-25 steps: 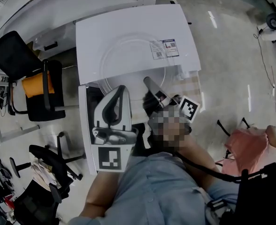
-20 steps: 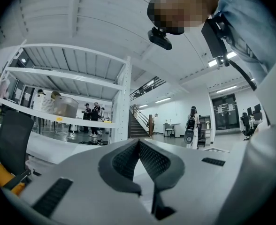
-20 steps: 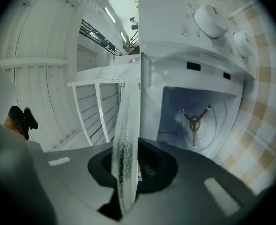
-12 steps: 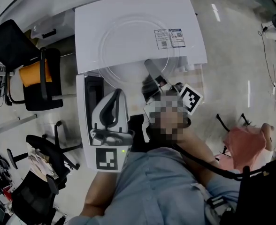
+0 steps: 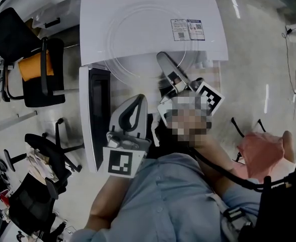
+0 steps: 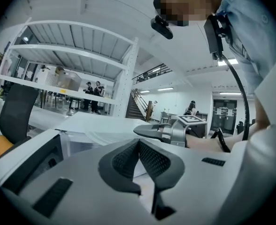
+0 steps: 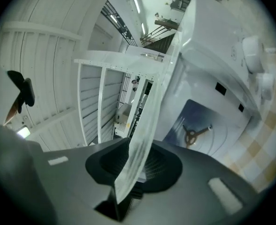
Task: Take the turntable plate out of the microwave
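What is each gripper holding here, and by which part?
The right gripper has the rim of the glass turntable plate between its jaws, but they are opening, letting go. The left gripper is shut on nothing.

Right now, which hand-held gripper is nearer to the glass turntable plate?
Right. The right hand-held gripper, its jaws opening, has the rim of the turntable plate between them. The left hand-held gripper is apart from the plate, lower down beside the open microwave door.

Glossy grey floor (image 5: 259,49); black office chairs (image 5: 9,29) left; white shelving (image 6: 72,46); ceiling strip lights (image 6: 228,63).
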### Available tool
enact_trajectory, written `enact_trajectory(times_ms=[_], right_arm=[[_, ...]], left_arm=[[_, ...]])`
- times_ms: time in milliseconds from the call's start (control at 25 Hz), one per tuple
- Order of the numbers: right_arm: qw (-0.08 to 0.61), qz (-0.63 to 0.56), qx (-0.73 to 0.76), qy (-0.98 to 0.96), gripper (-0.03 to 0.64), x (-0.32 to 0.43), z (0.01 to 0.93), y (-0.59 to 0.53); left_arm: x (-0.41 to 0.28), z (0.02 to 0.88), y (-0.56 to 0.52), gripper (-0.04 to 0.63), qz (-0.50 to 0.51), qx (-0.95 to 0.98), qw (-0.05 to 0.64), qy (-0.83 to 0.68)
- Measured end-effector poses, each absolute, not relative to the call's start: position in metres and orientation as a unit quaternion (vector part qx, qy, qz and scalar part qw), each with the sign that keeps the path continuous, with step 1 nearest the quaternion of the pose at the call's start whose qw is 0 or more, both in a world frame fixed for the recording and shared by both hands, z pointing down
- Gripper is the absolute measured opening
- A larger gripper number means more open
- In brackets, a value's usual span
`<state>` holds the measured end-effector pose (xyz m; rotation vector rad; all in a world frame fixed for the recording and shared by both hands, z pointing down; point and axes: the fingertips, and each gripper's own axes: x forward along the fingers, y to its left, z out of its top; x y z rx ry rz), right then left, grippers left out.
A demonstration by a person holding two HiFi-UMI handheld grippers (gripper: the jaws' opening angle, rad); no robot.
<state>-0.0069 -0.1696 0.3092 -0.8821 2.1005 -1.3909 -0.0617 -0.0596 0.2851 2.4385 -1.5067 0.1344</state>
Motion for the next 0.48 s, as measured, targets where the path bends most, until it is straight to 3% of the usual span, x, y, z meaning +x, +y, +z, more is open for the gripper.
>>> enact_trajectory(times_ms=[480], right_arm=[[0.1, -0.494, -0.328, 0.799, 0.112, -0.008, 0.315, -0.166]], left_arm=[[-0.044, 0.293, -0.078, 0.008, 0.037, 0.849, 0.166, -0.499]])
